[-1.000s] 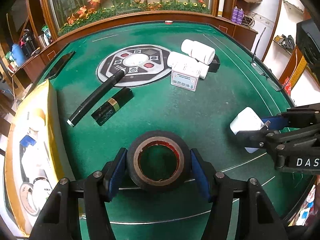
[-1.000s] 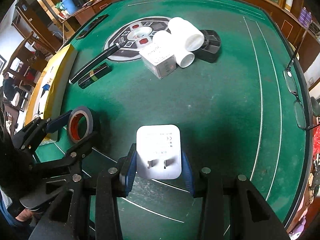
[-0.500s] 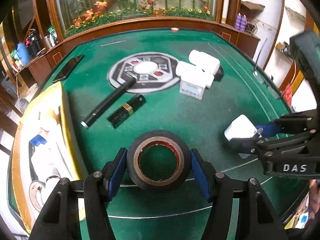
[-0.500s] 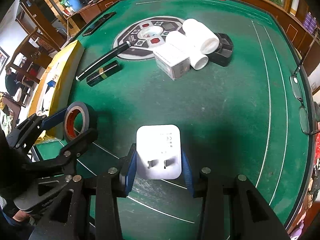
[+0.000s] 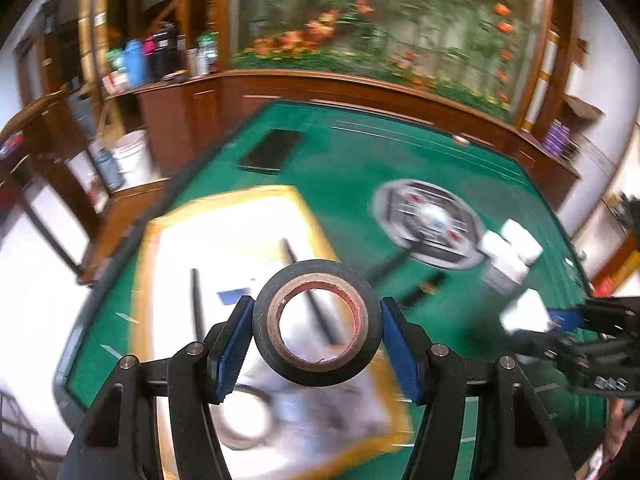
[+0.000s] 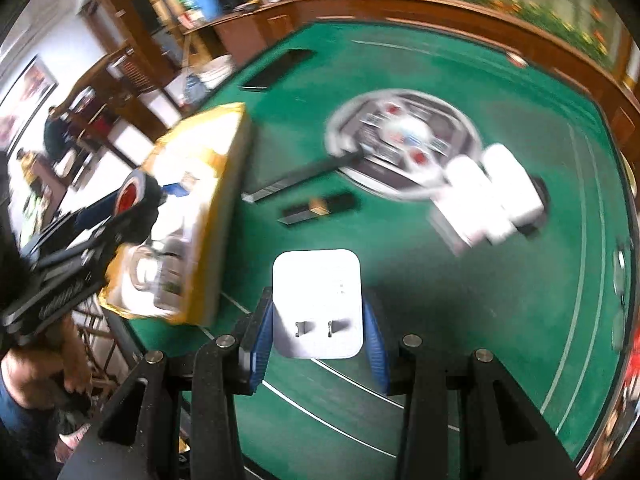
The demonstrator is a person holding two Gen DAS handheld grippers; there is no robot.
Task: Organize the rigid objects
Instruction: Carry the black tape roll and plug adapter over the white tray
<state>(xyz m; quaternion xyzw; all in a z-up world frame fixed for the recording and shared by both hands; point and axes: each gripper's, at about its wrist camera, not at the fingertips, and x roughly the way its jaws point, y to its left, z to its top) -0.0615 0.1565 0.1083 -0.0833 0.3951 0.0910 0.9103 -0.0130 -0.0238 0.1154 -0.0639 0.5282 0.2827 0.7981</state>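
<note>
In the left wrist view, a roll of black tape (image 5: 317, 322) is pinched edge-on between the blue pads of the left gripper (image 5: 317, 336), its open core facing the camera. Directly behind and below it, from about six o'clock round to eleven o'clock, the yellow-rimmed box (image 5: 308, 216) is seen, with dark rods and a blue scrap lying on its white floor; its long axis runs from near to far, toward roughly eleven o'clock. The tape is judged to be above the box's near half, so a release there would probably drop it inside, though the blur leaves its height above the box unclear.

In the right wrist view, a white plug adapter (image 6: 317, 300) is clamped by its sides in the jaws of the right gripper (image 6: 318, 338), prongs toward the camera, over bare green felt of the desk (image 6: 460, 320). From these jaws the box (image 6: 224, 216) lies at about ten o'clock, near but not beneath them. The left hand is therefore judged the nearer to the box; a sideways carry toward ten o'clock is what the adapter seems to call for.

Farther out, between twelve and two o'clock, a black pen (image 6: 304, 174), a short black tube (image 6: 318, 210) and white bottles (image 6: 492, 196) are left on the felt.
</note>
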